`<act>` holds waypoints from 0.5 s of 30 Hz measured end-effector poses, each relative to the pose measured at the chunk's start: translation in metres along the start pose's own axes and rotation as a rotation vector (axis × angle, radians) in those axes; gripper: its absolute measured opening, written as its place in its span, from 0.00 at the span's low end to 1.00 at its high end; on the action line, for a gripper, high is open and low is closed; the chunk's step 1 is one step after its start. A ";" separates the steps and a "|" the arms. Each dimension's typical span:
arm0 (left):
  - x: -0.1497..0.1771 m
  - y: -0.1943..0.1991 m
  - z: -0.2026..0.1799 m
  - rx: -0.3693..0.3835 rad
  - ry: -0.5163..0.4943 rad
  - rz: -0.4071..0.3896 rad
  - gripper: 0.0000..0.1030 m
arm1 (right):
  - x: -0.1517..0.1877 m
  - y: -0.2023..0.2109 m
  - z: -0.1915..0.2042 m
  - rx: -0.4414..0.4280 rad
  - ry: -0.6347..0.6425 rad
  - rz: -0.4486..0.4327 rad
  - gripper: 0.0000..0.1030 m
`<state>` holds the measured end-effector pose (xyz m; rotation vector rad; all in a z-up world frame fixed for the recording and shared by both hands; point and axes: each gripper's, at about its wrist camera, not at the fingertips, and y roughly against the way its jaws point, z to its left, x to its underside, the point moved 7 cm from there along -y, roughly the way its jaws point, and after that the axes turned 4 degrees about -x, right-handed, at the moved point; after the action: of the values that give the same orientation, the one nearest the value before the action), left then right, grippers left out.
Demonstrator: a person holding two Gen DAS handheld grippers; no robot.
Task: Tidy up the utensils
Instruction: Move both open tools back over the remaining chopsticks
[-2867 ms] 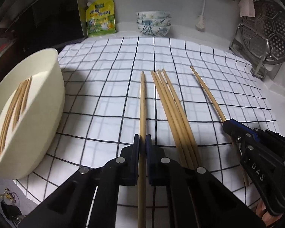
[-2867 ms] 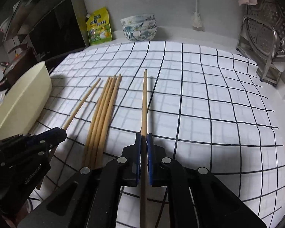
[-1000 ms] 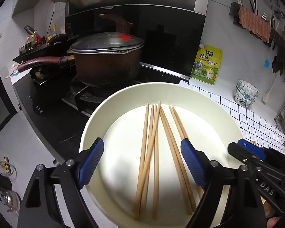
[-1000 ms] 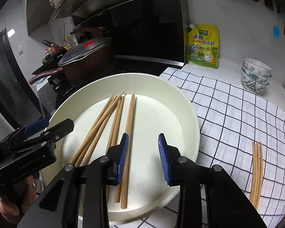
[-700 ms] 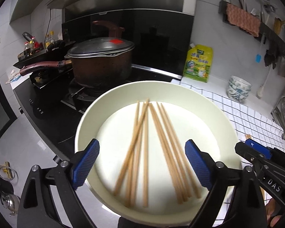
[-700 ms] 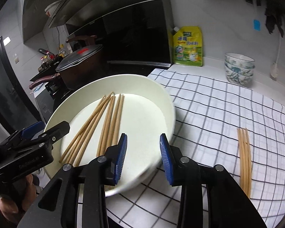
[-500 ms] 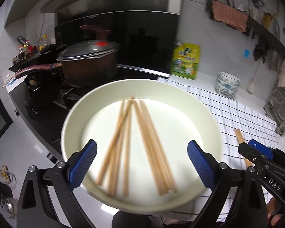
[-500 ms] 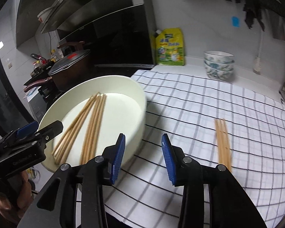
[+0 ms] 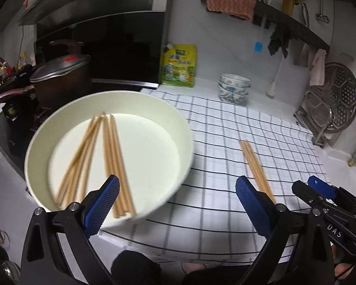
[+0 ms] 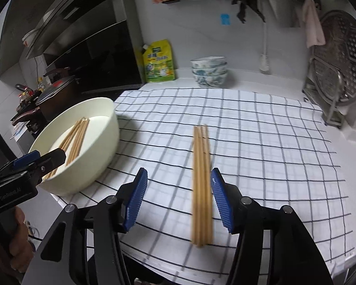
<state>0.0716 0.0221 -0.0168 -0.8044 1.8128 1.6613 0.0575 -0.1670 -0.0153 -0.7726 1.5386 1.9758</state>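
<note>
Left wrist view: the left gripper (image 9: 176,205) has its blue-padded fingers (image 9: 102,205) spread wide with nothing between them, hanging above the near edge of the worktop. Beneath its left finger sits a cream basin (image 9: 185,128), which serves as the collecting place: several wooden chopsticks (image 9: 111,156) already lie loose on its floor. A last bundle of chopsticks (image 9: 255,163) waits on the checked cloth (image 9: 225,128), beside the basin and apart from it. The right gripper (image 9: 320,194) shows at the right edge.

Right wrist view: the right gripper (image 10: 178,198) is opening, fingers (image 10: 135,199) partly spread and empty. The bundle (image 10: 201,180) lies lengthwise in line with the gap, just inside the right finger, so the gripper seems lined up to collect it. The basin (image 10: 106,130) stands to the left, with the left gripper (image 10: 35,161) in front of it.
</note>
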 end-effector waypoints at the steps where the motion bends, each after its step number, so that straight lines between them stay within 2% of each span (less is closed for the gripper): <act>1: 0.003 -0.002 -0.005 0.009 0.002 0.006 0.94 | 0.002 0.002 -0.006 0.007 -0.007 -0.001 0.56; 8: 0.028 -0.012 -0.046 0.022 -0.039 0.045 0.94 | 0.018 0.004 -0.046 0.039 -0.037 0.036 0.58; 15: 0.042 -0.028 -0.061 -0.014 -0.051 0.087 0.94 | 0.028 -0.016 -0.061 0.042 -0.001 0.095 0.58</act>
<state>0.0638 -0.0426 -0.0611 -0.6908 1.8262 1.7354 0.0565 -0.2209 -0.0575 -0.6935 1.6386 2.0040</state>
